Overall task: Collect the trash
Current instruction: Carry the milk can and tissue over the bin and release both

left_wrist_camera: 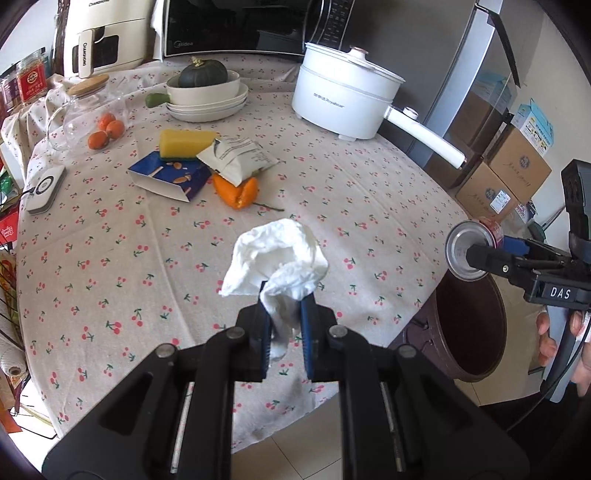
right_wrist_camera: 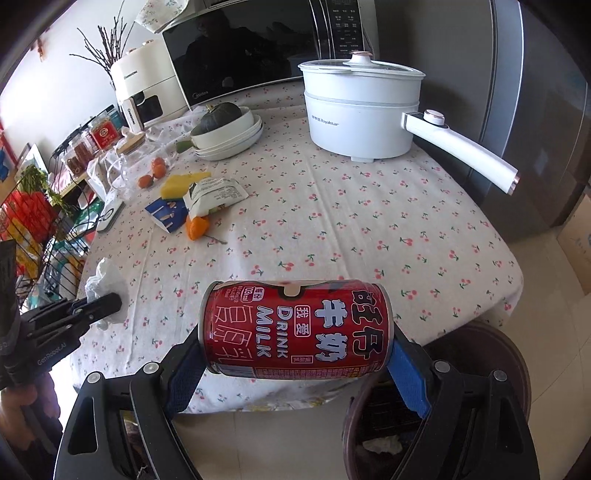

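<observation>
Left gripper (left_wrist_camera: 286, 295): fingers pinching a crumpled white tissue (left_wrist_camera: 275, 254), held above the near part of the table (left_wrist_camera: 110, 258).

Right gripper (right_wrist_camera: 295, 354): fingers spread wide, clamped on the two ends of a red can (right_wrist_camera: 295, 330) lying crosswise, held past the table's near right edge, over the rim of the brown bin (right_wrist_camera: 495, 354).

Bin: on the floor by the table's near right side; some pale scraps inside.

Left on the cherry-print cloth, mid-left: blue box (left_wrist_camera: 168, 179), white packet (left_wrist_camera: 240, 157) leaning on it, orange peel (left_wrist_camera: 236, 192) just beside, yellow sponge (left_wrist_camera: 184, 142) behind.

Far side: white pot (left_wrist_camera: 341, 96), bowls with a squash (left_wrist_camera: 203, 74), microwave (left_wrist_camera: 240, 26).
</observation>
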